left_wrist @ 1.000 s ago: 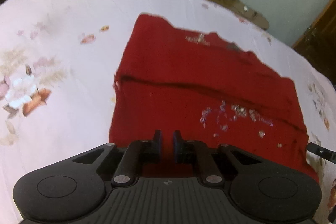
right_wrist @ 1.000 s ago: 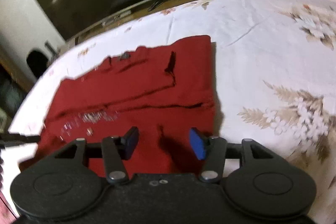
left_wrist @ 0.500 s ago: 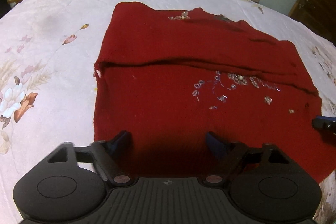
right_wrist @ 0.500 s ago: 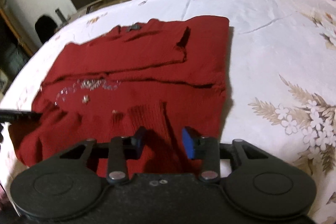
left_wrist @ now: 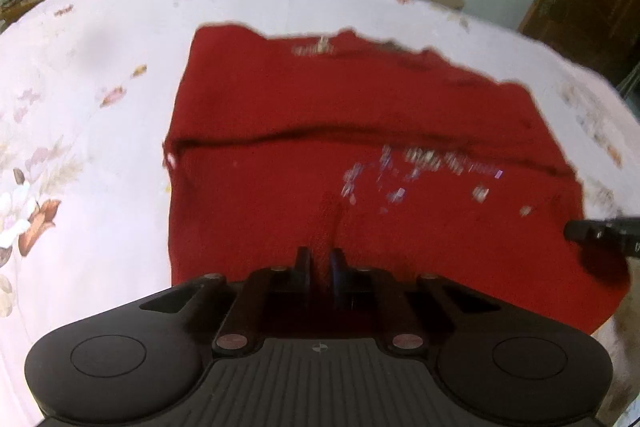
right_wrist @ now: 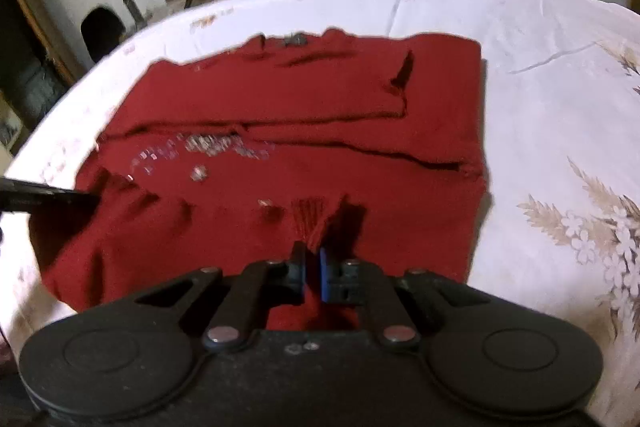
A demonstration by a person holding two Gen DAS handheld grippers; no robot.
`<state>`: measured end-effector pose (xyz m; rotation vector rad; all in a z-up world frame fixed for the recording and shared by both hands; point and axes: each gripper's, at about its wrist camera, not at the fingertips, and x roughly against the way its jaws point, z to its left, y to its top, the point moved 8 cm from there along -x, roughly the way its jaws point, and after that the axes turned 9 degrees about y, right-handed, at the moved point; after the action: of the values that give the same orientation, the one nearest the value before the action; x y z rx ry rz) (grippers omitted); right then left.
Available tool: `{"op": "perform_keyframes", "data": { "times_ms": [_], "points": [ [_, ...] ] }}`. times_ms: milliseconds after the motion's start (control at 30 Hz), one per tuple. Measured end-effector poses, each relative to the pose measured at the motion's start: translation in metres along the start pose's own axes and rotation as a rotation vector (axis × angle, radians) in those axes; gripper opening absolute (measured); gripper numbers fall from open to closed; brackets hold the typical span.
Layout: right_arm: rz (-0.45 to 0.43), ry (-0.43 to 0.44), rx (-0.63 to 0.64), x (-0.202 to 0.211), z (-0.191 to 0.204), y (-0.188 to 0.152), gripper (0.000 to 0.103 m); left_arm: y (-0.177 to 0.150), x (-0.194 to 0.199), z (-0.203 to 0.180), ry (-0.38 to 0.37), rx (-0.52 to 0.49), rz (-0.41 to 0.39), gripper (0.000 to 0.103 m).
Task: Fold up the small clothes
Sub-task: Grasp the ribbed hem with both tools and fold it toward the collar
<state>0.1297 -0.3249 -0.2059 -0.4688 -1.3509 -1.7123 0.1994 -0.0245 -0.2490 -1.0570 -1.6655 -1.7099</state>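
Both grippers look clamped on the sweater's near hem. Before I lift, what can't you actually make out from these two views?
- Near hem of the red sweater: hidden behind each gripper's body, both views.
- Left gripper: how much cloth it holds; motion blur.
- Right gripper: layers pinched; fabric bunches there.
- Sequin decoration: pattern smeared.
- Floral bedsheet: near edge cut off.

No readable text, label, brand or number shows in either wrist view
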Motion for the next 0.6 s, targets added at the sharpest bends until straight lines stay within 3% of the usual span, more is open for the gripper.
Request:
{"op": "perform_keyframes", "data": {
  "times_ms": [300,600],
  "points": [
    [-0.181,-0.021,-0.023,0.046,0.005,0.05,0.007,0.064,0.023,0.016,-0.052,0.079,-0.133,0.009],
    [-0.274,-0.073,-0.007,0.017,-0.025,0.134,0.007,0.147,-0.015,0.021,-0.02,0.134,-0.226,0.009]
  ]
}}
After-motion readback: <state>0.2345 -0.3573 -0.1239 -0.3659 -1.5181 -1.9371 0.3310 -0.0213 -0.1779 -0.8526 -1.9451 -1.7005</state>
